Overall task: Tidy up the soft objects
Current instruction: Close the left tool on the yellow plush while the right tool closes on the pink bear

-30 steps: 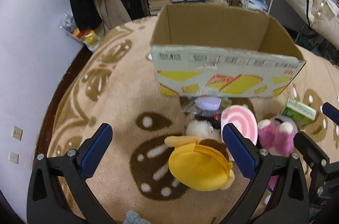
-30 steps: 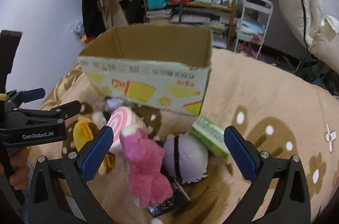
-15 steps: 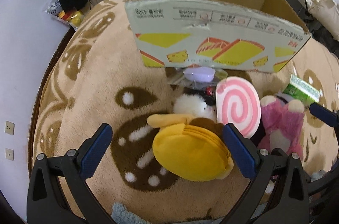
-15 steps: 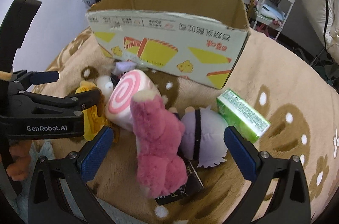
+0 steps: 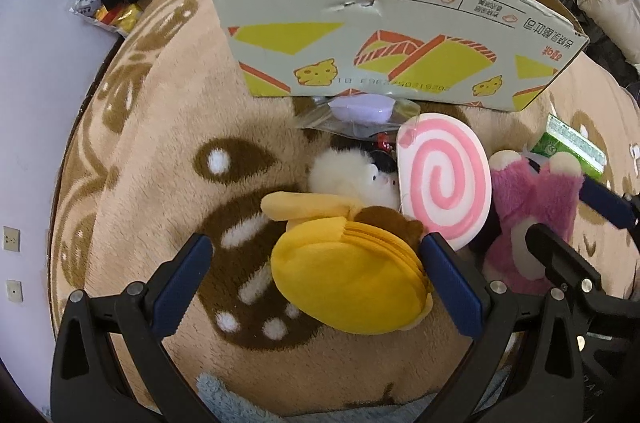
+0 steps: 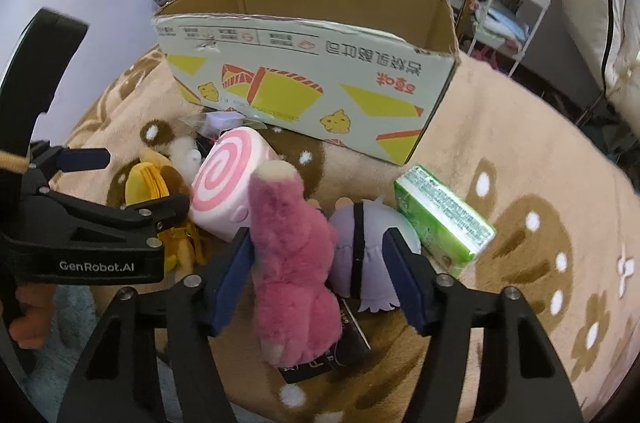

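Observation:
A yellow round plush (image 5: 344, 279) lies on the beige rug between the fingers of my left gripper (image 5: 316, 283), which is open; its right pad touches the plush's edge and its left pad stands apart. A pink plush bear (image 6: 292, 255) and a lilac plush doll (image 6: 356, 235) sit between the jaws of my right gripper (image 6: 318, 275). Those jaws are closing, with the pads right at the toys' sides and no squeeze visible. A pink-swirl cushion (image 5: 444, 183) and a white plush (image 5: 348, 175) lie just behind. The open cardboard box (image 5: 380, 23) stands beyond them.
A green pack (image 6: 440, 219) lies right of the lilac doll. A dark packet (image 6: 340, 355) sticks out from under the pink bear. A bagged lilac item (image 5: 360, 107) rests against the box's front. Shelves, clothes and a white rack crowd the room behind.
Both grippers have come down closer to the toys and tilted more steeply. The right jaws have narrowed from wide open to close around the pink bear and lilac doll.

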The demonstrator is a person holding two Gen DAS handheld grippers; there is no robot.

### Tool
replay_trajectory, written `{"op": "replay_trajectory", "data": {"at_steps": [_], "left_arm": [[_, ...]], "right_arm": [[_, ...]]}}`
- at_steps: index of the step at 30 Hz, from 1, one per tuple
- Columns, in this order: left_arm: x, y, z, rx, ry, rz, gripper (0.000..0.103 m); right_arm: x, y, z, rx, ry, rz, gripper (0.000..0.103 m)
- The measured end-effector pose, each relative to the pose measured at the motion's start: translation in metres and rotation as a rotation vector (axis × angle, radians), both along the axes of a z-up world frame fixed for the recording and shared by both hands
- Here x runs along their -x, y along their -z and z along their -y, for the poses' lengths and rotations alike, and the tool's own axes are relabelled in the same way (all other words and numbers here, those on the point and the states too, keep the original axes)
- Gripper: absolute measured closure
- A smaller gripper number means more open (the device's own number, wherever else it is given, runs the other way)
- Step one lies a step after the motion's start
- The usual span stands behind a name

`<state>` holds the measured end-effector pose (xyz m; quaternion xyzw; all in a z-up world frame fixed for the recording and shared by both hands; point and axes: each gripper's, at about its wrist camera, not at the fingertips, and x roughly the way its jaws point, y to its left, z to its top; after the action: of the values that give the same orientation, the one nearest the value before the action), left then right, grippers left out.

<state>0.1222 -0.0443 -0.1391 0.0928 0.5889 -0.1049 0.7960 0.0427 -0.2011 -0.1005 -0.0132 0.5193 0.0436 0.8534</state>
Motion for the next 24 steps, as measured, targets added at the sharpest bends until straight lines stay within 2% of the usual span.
{"op": "replay_trajectory", "data": {"at_steps": [6,8,14,16,20,24], "left_arm": [[-0.004,0.005,-0.006,0.036,-0.017,-0.037,0.001],[-0.007,0.008,-0.008,0.048,-0.017,-0.048,0.001],[-0.012,0.019,-0.01,0.071,-0.012,-0.08,0.001],[-0.011,0.019,-0.01,0.089,-0.015,-0.087,0.006],[-0.013,0.02,-0.012,0.149,-0.009,-0.109,0.026],[-0.01,0.018,-0.01,0.149,-0.003,-0.095,0.034]], "right_arm": [[0.0,0.001,0.0,-0.039,-0.013,-0.006,0.056],[0.0,0.001,-0.001,-0.056,-0.024,-0.009,0.066],[0.001,0.001,-0.005,-0.043,-0.033,-0.001,0.068],[0.001,0.0,-0.003,-0.05,-0.028,0.003,0.069],[0.001,-0.002,-0.001,-0.058,-0.023,0.008,0.07],[0.003,-0.007,0.0,-0.045,-0.012,0.028,0.071]]}}
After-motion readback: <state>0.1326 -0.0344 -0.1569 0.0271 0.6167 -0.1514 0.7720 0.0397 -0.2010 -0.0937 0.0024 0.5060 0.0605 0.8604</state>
